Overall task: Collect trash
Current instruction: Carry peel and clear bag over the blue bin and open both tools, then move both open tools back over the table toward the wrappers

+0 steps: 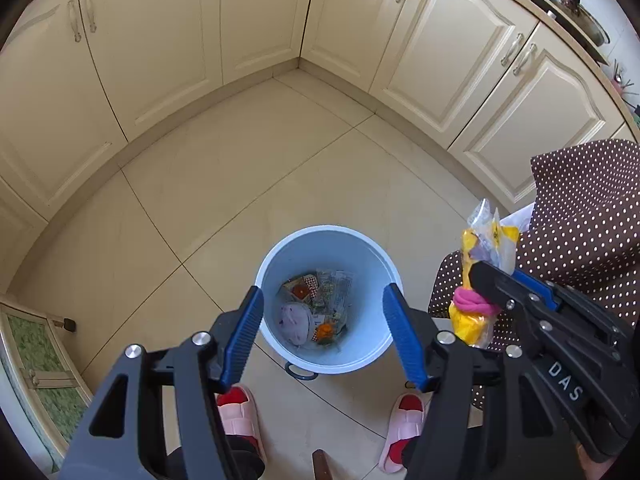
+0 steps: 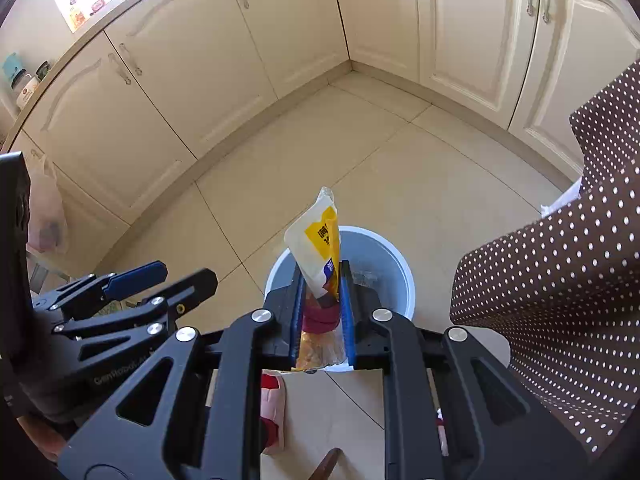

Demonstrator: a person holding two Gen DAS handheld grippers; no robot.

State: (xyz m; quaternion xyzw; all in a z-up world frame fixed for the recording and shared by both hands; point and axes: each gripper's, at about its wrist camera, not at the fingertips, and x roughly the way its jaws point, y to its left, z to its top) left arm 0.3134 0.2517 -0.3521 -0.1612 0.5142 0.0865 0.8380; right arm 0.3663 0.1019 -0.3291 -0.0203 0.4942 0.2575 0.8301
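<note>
A light blue trash bucket [image 1: 376, 264] stands on the tiled floor and holds several wrappers [image 1: 316, 304]. My left gripper [image 1: 323, 320] is open and empty, its blue pads spread above the bucket. My right gripper [image 2: 323, 280] is shut on a yellow and white plastic wrapper [image 2: 316, 240] with a pink band around it, held above the bucket [image 2: 384, 256]. In the left wrist view the right gripper [image 1: 480, 280] holds that wrapper [image 1: 488, 240] just right of the bucket.
Cream kitchen cabinets [image 1: 168, 52] line the corner beyond the bucket. A brown polka-dot cloth [image 1: 580, 220] hangs at the right. The person's feet in pink slippers [image 1: 240, 408] stand in front of the bucket. A plastic bag [image 2: 44, 208] hangs on the left cabinets.
</note>
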